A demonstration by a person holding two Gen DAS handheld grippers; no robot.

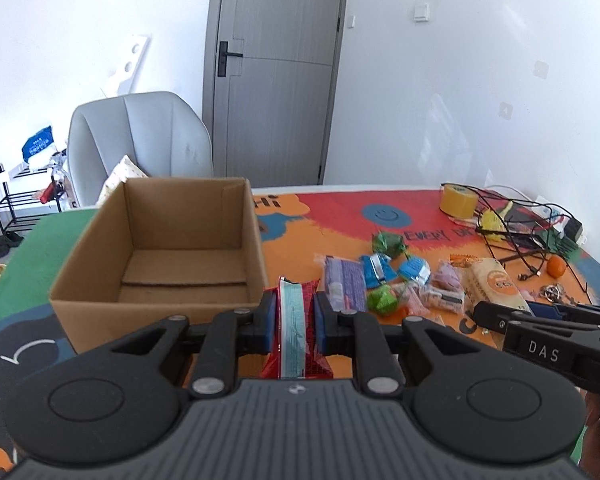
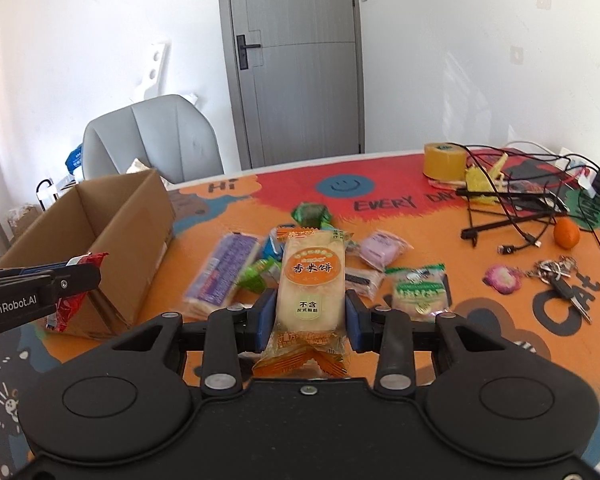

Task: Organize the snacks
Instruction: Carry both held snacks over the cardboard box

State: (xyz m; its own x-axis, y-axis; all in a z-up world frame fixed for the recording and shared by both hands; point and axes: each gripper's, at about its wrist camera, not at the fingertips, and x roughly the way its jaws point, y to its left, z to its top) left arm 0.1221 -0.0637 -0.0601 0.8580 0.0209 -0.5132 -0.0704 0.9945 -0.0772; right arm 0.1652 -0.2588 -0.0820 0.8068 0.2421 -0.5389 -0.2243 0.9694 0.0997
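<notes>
The left claw (image 1: 294,322) is clenched on one red packet (image 1: 296,332), which stands on edge between its blue pads with a pale green strip facing the camera; the packet's lower end is cut off behind the claw's body. The right claw (image 2: 310,318) is clenched on one cream rice cracker pack (image 2: 311,284) with an orange round label, held lengthwise, its crimped orange end tucked under the claw's body.

Just ahead and left of the left claw sits one open cardboard box (image 1: 160,240), nothing showing inside it but its folded bottom flaps. From the right claw the same box lies off to the left, with the left claw and its red packet in front of its near corner.

Ahead of the right claw the loose snacks lie in a heap on the counter (image 2: 440,216): one long purple pack (image 2: 224,272), blurred; one green sweet (image 2: 310,214) farthest off; one pale purple pack (image 2: 382,250); one pack with green print (image 2: 420,290) just right of the claw. Blue and small green wrappers are mostly hidden behind the cracker pack, so the full count cannot be told.

Far right of the right claw are one roll of yellow tape (image 2: 444,162), a tangle of black cables (image 2: 520,200), one orange fruit (image 2: 567,233) and a bunch of keys (image 2: 556,274). Beyond the counter stand one grey chair (image 2: 156,136) and one grey door (image 2: 296,60).
</notes>
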